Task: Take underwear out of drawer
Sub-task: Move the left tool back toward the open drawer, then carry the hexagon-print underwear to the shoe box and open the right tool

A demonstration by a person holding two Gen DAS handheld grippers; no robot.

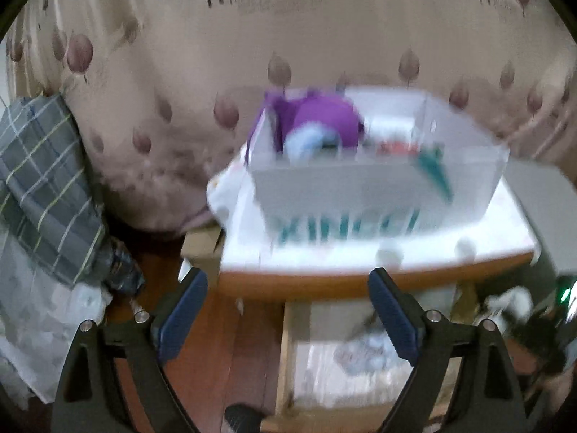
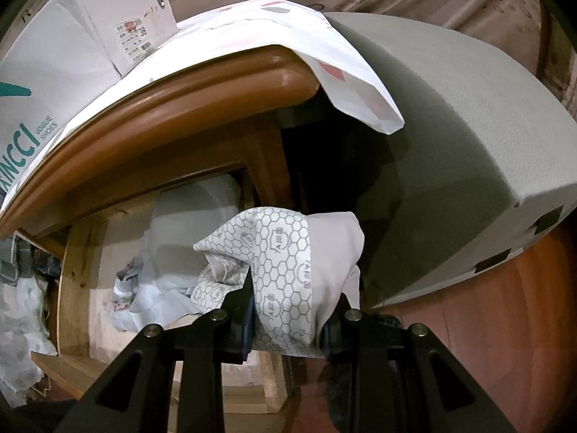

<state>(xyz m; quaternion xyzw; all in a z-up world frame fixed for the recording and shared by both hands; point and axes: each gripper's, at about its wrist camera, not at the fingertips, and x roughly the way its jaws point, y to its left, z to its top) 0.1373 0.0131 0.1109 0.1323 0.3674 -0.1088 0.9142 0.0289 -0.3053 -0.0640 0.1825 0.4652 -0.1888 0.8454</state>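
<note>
My right gripper is shut on the underwear, a pale garment with a honeycomb-printed waistband, bunched up between the pads. It hangs above the right front part of the open wooden drawer, which holds more pale, crumpled cloth. In the blurred left wrist view the same drawer lies below the tabletop, with printed cloth inside. My left gripper stands open and wide in front of the table edge, with nothing between its fingers.
A white shoe box with teal lettering stands on the cloth-covered tabletop and holds purple cloth. A leaf-patterned curtain hangs behind. Plaid fabric sits at the left. A large grey padded block stands right of the drawer.
</note>
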